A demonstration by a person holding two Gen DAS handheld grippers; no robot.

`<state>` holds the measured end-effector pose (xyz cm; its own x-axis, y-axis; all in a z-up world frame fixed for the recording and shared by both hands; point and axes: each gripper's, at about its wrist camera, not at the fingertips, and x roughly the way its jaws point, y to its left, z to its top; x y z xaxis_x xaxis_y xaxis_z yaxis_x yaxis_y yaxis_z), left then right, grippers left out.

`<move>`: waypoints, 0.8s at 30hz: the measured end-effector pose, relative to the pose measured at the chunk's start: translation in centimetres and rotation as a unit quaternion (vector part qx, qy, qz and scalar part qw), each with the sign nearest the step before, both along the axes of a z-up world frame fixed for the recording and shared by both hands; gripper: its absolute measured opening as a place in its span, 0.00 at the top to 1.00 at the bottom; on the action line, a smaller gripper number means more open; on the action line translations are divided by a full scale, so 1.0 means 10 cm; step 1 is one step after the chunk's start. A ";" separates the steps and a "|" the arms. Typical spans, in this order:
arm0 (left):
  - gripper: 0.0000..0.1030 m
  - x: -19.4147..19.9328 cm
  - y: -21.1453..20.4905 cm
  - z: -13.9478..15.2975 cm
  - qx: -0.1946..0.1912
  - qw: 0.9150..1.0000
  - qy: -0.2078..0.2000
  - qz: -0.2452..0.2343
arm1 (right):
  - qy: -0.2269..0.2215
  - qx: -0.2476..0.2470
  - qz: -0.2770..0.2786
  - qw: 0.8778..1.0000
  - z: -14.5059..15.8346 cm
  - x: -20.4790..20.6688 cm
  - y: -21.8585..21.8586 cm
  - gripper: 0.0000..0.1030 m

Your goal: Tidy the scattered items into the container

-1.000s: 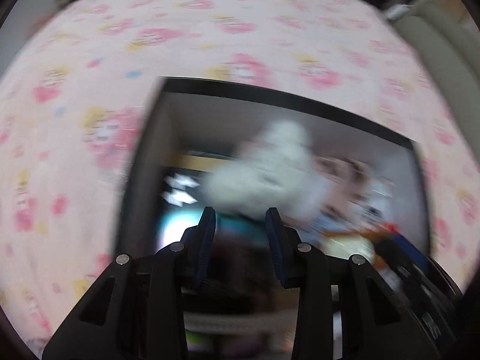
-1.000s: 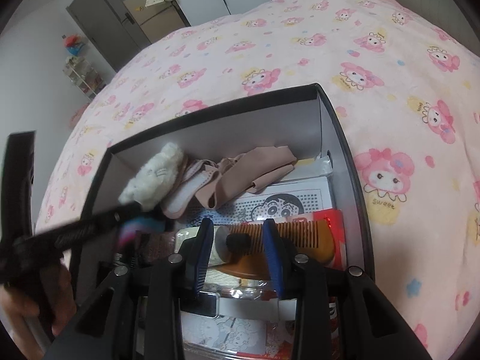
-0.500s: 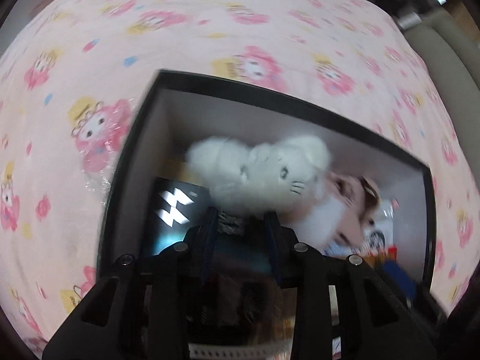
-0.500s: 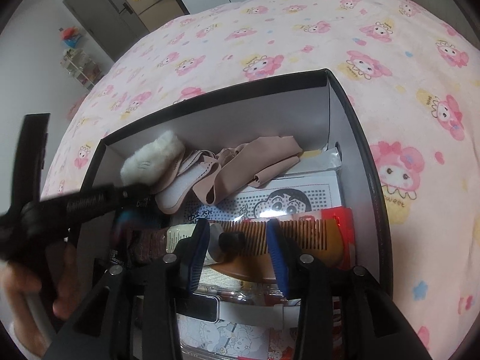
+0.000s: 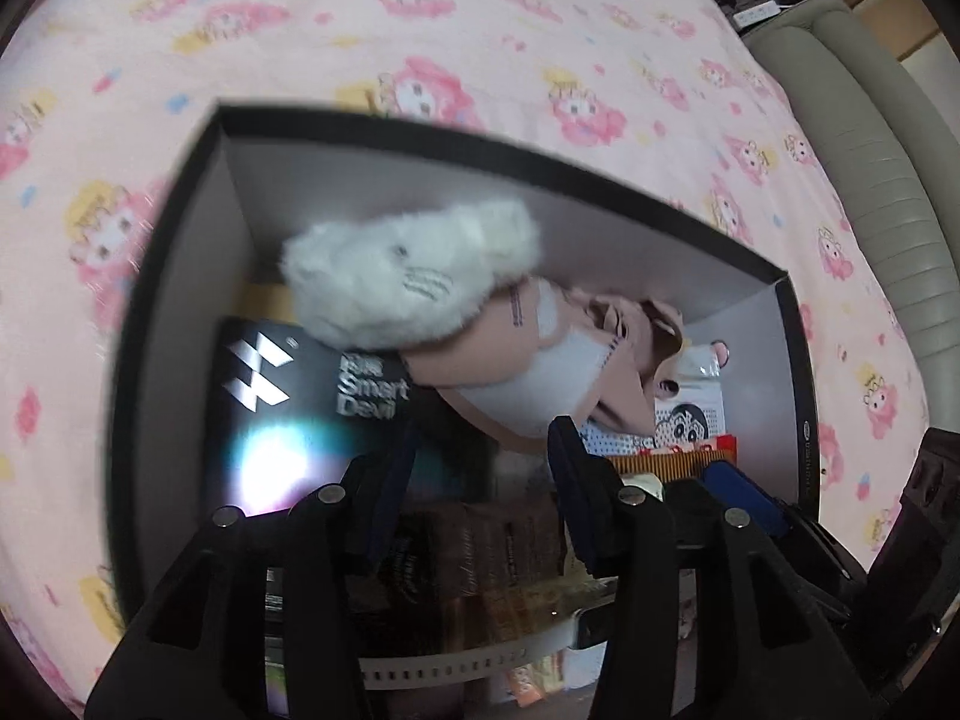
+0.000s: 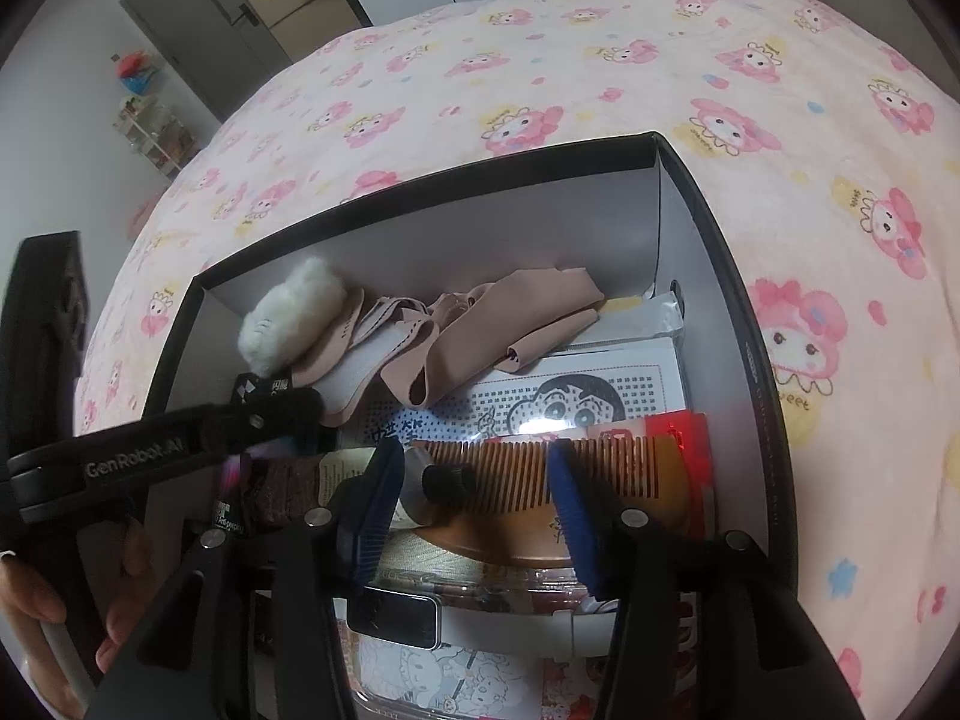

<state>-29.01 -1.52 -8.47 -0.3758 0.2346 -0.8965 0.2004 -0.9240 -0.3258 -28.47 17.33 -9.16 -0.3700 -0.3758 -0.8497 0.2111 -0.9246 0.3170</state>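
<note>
A black box with white inner walls [image 5: 198, 276] [image 6: 708, 276] sits on a pink patterned bedspread. A white fluffy plush [image 5: 408, 270] [image 6: 294, 312] lies in its far left corner, on a pink cloth [image 5: 540, 354] [image 6: 480, 330]. My left gripper [image 5: 480, 450] is open and empty just above the box, close behind the plush; its arm also shows in the right wrist view [image 6: 198, 438]. My right gripper [image 6: 474, 474] is open and empty over a wooden comb [image 6: 558, 480] in the box.
The box also holds a black carton with white lettering [image 5: 270, 384], a cartoon-print sheet [image 6: 576, 402], a white watch strap [image 5: 468, 660] and a brown packet [image 5: 480, 546]. A grey padded headboard [image 5: 888, 192] runs along the bed. Doors and a shelf [image 6: 198, 24] stand beyond the bed.
The left gripper's fingers have spread and pulled back from the white plush, which now lies in the box's far left corner. The right gripper has stayed open over the comb.
</note>
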 end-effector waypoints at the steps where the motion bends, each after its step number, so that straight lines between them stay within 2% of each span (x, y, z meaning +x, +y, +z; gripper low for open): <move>1: 0.49 0.04 0.01 0.05 -0.012 1.000 0.010 -0.004 | 0.001 0.005 0.000 1.000 0.01 0.01 0.00 0.56; 3: 0.32 0.15 0.07 0.23 -0.056 0.998 0.038 -0.016 | 0.013 0.015 -0.003 1.000 0.10 0.09 0.00 0.56; 5: 0.23 0.28 0.14 0.42 -0.102 0.992 0.069 -0.026 | 0.038 0.022 -0.012 0.999 0.24 0.17 0.02 0.55; 8: 0.09 0.53 0.19 0.74 -0.158 0.980 0.119 -0.020 | 0.093 0.043 -0.044 0.994 0.54 0.37 0.09 0.31; 9: 0.08 0.62 0.18 0.84 -0.164 0.977 0.134 -0.015 | 0.110 0.049 -0.054 0.991 0.63 0.43 0.11 0.23; 12: 0.05 0.80 0.17 1.05 -0.162 0.974 0.161 -0.006 | 0.153 0.074 -0.069 0.983 0.90 0.59 0.11 0.22; 14: 0.04 0.90 0.18 1.16 -0.164 0.971 0.171 0.000 | 0.167 0.077 -0.068 0.981 1.04 0.66 0.10 0.22; 18: 0.02 1.24 0.18 1.47 -0.191 0.962 0.196 0.017 | 0.185 0.049 -0.081 0.978 1.36 1.02 0.14 0.21; 24: 0.01 1.71 0.17 1.96 -0.201 0.952 0.230 0.036 | 0.208 0.072 -0.085 0.972 1.75 1.46 0.06 0.18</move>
<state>-11.94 0.22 11.09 -0.7517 -0.1343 -0.6457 0.1902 -0.9816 -0.0172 -13.85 17.96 8.35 -0.7396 -0.1678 -0.6518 0.1341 -0.9857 0.1017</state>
